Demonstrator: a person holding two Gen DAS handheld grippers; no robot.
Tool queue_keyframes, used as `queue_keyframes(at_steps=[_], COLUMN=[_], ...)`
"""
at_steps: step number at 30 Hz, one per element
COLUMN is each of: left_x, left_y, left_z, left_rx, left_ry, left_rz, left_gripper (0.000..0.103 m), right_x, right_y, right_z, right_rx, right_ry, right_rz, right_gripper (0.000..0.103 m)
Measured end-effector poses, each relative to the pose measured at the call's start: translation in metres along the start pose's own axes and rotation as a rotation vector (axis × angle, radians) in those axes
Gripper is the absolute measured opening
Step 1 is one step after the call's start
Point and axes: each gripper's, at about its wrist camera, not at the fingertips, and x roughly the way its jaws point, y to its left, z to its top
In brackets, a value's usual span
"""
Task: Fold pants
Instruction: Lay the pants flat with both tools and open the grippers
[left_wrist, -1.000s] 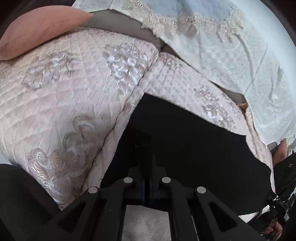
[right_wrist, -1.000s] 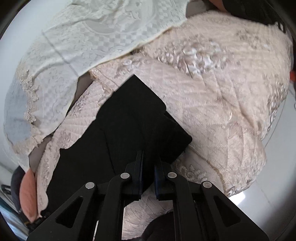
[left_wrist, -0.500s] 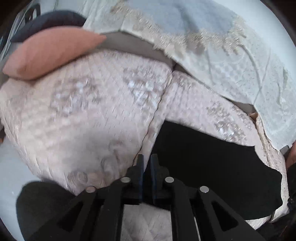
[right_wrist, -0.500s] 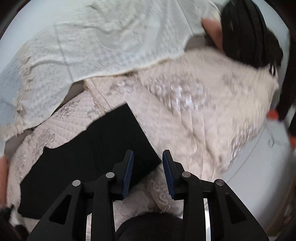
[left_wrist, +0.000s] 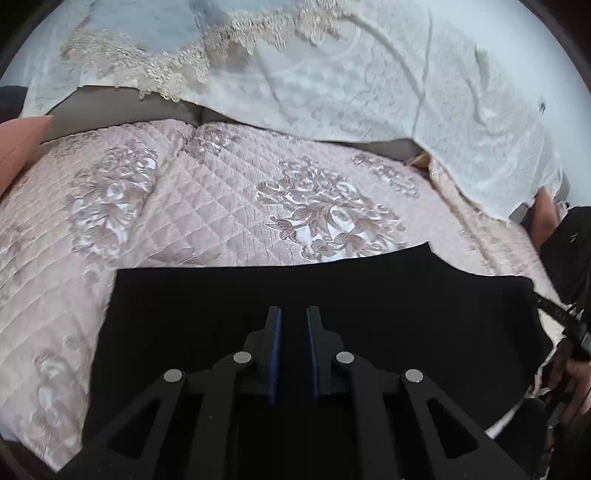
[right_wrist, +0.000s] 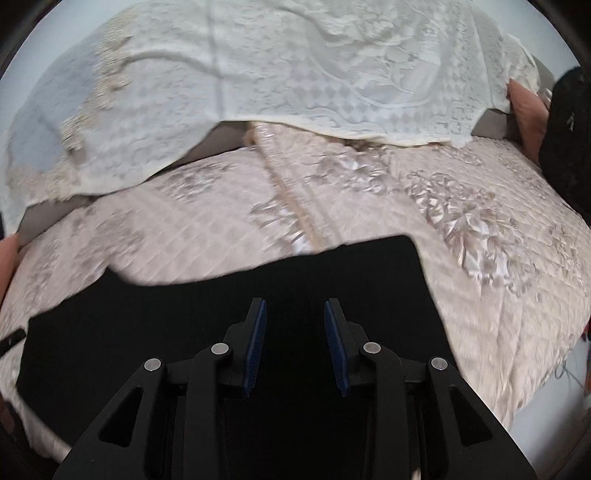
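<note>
The black pants (left_wrist: 406, 306) lie flat in a folded band across the pink quilted sofa cover (left_wrist: 229, 206). My left gripper (left_wrist: 293, 312) hovers over their middle, and its jaws are opening. A narrow gap shows between its blue pads (left_wrist: 275, 354), with no cloth pinched in it. In the right wrist view the pants (right_wrist: 147, 314) stretch from the left edge to a square corner at centre right. My right gripper (right_wrist: 295, 306) stands open above them with nothing between its fingers.
A white lace cloth (left_wrist: 369, 85) hangs over the sofa back. A pink cushion (left_wrist: 18, 147) sits at the left end. A black bag-like thing (right_wrist: 565, 136) and another pink cushion (right_wrist: 524, 107) lie at the right end. A hand (left_wrist: 576, 384) shows at the right edge.
Both grippers were shut at the pants' edges and have let go. They have swung round to face the sofa back. The right jaws opened wide, the left only a little.
</note>
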Motion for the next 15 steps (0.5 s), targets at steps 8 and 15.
queue_keyframes(at_steps=[8, 15], left_x=[0.045, 0.037], left_y=[0.006, 0.010], left_z=[0.005, 0.021], left_rx=[0.004, -0.007], left_ry=[0.063, 0.019], left_rz=[0.038, 0.056], left_gripper=[0.015, 0.024], right_x=[0.043, 0.027], right_y=[-0.049, -0.032], right_z=[0.011, 0.023], right_rx=[0.098, 0.021], right_ry=[0.062, 0.024], right_rz=[-0.065, -0.071], right_gripper=[0.036, 0.036])
